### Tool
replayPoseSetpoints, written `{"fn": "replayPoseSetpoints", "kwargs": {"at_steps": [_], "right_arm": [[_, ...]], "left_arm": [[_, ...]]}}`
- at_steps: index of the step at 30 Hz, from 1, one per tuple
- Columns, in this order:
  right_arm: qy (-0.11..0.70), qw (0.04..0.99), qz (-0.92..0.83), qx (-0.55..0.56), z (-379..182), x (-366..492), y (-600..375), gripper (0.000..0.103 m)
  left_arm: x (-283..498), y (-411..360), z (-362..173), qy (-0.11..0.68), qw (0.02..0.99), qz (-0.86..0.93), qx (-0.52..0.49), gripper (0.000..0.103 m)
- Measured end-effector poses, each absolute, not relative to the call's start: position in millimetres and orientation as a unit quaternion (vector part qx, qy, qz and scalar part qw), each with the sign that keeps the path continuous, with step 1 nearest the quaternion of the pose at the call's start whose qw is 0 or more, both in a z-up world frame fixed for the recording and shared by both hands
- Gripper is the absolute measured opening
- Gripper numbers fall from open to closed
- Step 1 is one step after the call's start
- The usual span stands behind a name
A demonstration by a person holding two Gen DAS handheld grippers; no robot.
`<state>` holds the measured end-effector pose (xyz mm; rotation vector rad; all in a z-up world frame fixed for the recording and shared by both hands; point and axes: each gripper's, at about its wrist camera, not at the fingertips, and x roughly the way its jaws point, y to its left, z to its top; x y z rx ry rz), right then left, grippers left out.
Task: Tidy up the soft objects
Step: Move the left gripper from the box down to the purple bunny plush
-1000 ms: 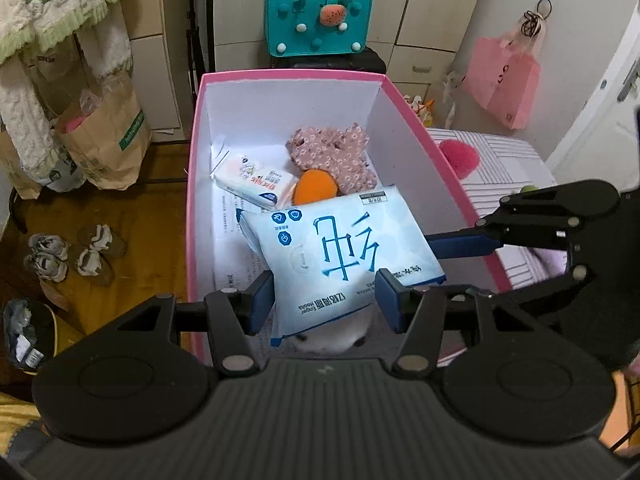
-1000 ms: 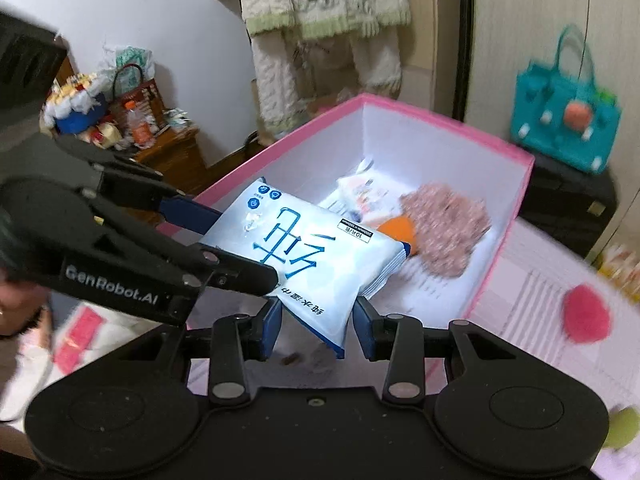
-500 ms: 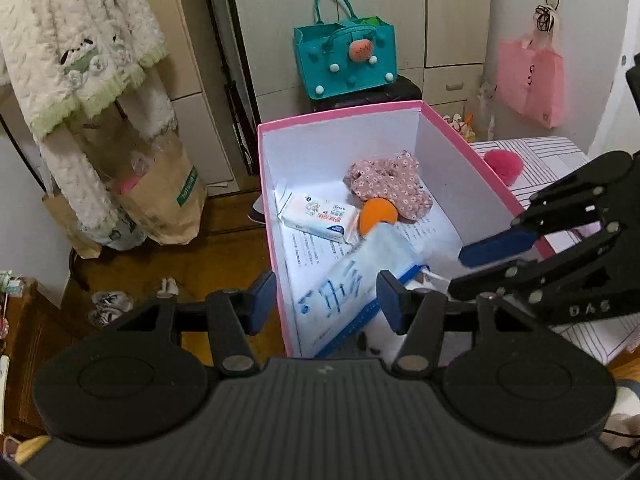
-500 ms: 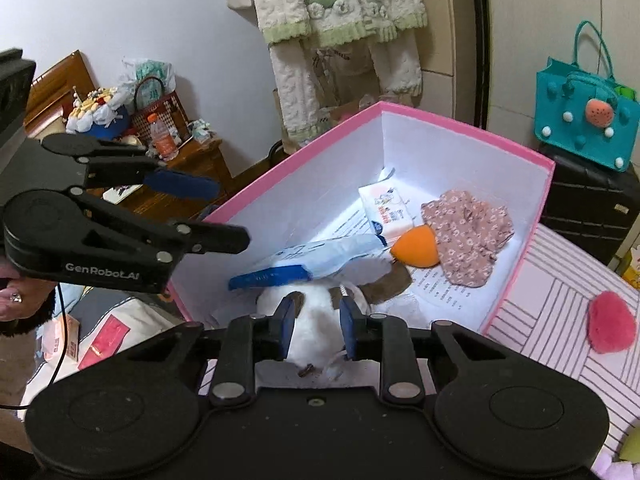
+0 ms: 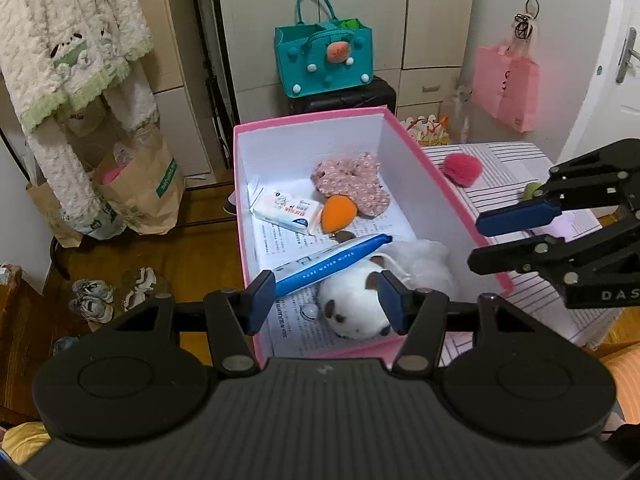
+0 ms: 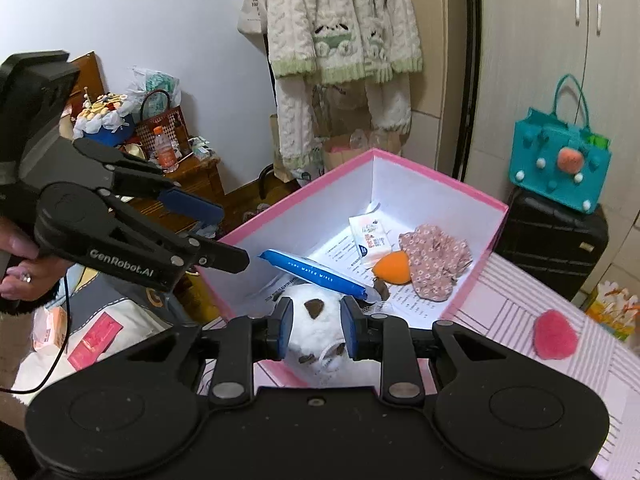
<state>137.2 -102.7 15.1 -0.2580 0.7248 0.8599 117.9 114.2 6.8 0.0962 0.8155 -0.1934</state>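
Observation:
A pink box [image 5: 416, 160] [image 6: 492, 200] holds a white plush with brown spots [image 5: 356, 308] [image 6: 316, 320], a blue wet-wipes pack [image 5: 332, 260] [image 6: 316, 272] leaning on edge against the plush, a small tissue pack [image 5: 286, 210] [image 6: 370, 236], an orange soft toy [image 5: 338, 214] [image 6: 392, 268] and a floral cloth [image 5: 352, 184] [image 6: 436, 256]. My left gripper [image 5: 326, 306] is open and empty above the box's near end. My right gripper [image 6: 316, 326] is open and empty, its fingers framing the plush from above.
A pink fluffy ball [image 5: 462, 168] [image 6: 556, 338] lies on the striped table right of the box. A teal bag [image 5: 326, 60] sits on a black case behind it. A paper bag [image 5: 140, 188] and shoes [image 5: 108, 296] are on the floor at left.
Both grippers let go of the wet-wipes pack, which dropped into the box and now leans on the plush. Both grippers pulled back and up from the box.

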Motion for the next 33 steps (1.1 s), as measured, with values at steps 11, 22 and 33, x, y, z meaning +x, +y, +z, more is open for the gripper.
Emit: {"fn": "replayPoseSetpoints", "kwargs": {"at_steps": [11, 22, 33], "right_arm": [[0.314, 0.852, 0.400, -0.120, 39.8, 98.0, -136.0, 0.040], [0.297, 0.868, 0.386, -0.101, 44.3, 61.8, -179.4, 0.047], [0.327, 0.890, 0.307, -0.079, 22.0, 56.1, -254.1, 0.061]], "left_arm": [[87.2, 90.5, 28.0, 0.389, 0.911, -0.124, 0.060, 0.057], [75.8, 54.1, 36.3, 0.401, 0.893, -0.196, 0.062, 0.059], [83.7, -11.9, 24.8, 0.415, 0.869, -0.260, 0.069, 0.064]]}}
